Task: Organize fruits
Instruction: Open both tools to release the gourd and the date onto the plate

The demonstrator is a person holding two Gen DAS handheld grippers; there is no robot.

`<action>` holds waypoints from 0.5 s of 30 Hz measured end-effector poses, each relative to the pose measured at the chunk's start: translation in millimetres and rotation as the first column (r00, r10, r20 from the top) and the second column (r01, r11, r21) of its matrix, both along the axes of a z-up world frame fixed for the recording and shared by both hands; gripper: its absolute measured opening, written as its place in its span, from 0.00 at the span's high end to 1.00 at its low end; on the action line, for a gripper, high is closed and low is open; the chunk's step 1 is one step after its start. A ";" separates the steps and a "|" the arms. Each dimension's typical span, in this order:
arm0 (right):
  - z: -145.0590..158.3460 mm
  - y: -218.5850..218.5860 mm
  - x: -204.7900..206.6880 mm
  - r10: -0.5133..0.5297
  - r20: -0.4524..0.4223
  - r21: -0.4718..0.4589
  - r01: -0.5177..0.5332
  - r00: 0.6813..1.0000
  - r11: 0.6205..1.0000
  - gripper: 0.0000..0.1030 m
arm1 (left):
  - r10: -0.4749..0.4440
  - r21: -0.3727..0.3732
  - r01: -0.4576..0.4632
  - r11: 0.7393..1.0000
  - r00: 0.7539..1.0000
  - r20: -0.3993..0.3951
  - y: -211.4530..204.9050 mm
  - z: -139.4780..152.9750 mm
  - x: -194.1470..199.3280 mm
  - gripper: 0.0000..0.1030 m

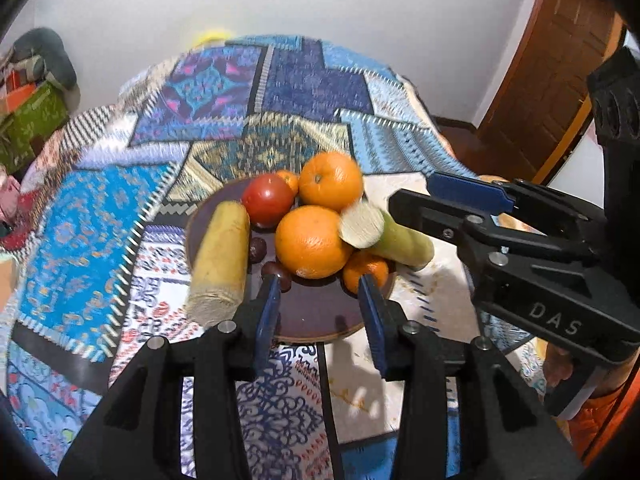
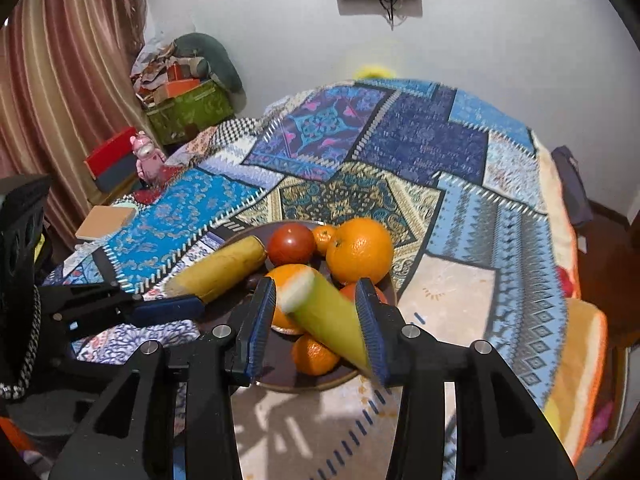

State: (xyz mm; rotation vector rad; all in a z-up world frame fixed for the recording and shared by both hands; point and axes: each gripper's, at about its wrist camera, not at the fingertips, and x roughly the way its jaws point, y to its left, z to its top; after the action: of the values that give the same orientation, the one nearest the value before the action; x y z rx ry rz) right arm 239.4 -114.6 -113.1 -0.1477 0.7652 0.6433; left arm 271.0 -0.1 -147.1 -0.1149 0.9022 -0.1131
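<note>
A dark round plate [image 1: 320, 316] holds two big oranges [image 1: 312, 242], small mandarins [image 1: 366, 272], a red tomato [image 1: 268, 199] and small dark fruits [image 1: 276, 272]. A yellow cane piece [image 1: 220, 256] lies over the plate's left rim. My left gripper [image 1: 320, 312] hangs open over the plate's near edge with nothing between its pads. A green cane piece [image 2: 324, 320] slants between the jaws of my right gripper [image 2: 316, 300]. It leans on the right pad, orange shows in the gap at the left pad, and its cut end [image 1: 360, 224] rests on the oranges.
A patchwork cloth [image 2: 420, 144] covers the round table, which drops off at the right edge [image 2: 576, 280]. Boxes and a pink figure [image 2: 146, 156] stand to the left. A wooden door [image 1: 560, 60] is at the right, and a person's orange sleeve [image 1: 600, 412] is near the right gripper.
</note>
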 end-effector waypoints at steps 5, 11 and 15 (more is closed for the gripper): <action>28.0 -13.7 -27.5 -0.020 0.061 0.032 0.018 0.998 0.999 0.57 | -0.013 0.012 0.012 1.000 0.996 0.085 0.7 37.1 -32.2 0.61; 17.4 -25.3 -30.1 -0.053 0.069 -0.040 0.056 0.996 0.998 0.47 | -0.002 0.006 0.001 1.000 0.993 0.122 11.2 54.7 -54.6 0.58; -16.5 -33.5 -11.9 -0.096 0.005 -0.105 0.096 0.995 0.990 0.47 | 0.018 -0.007 -0.017 1.000 0.994 0.104 23.7 49.4 -58.0 0.57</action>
State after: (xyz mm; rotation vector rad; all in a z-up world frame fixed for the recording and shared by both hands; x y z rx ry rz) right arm 227.5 -148.1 -129.6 -0.2060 0.8022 0.5119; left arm 213.0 23.6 -97.6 -0.1214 0.7966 -0.1046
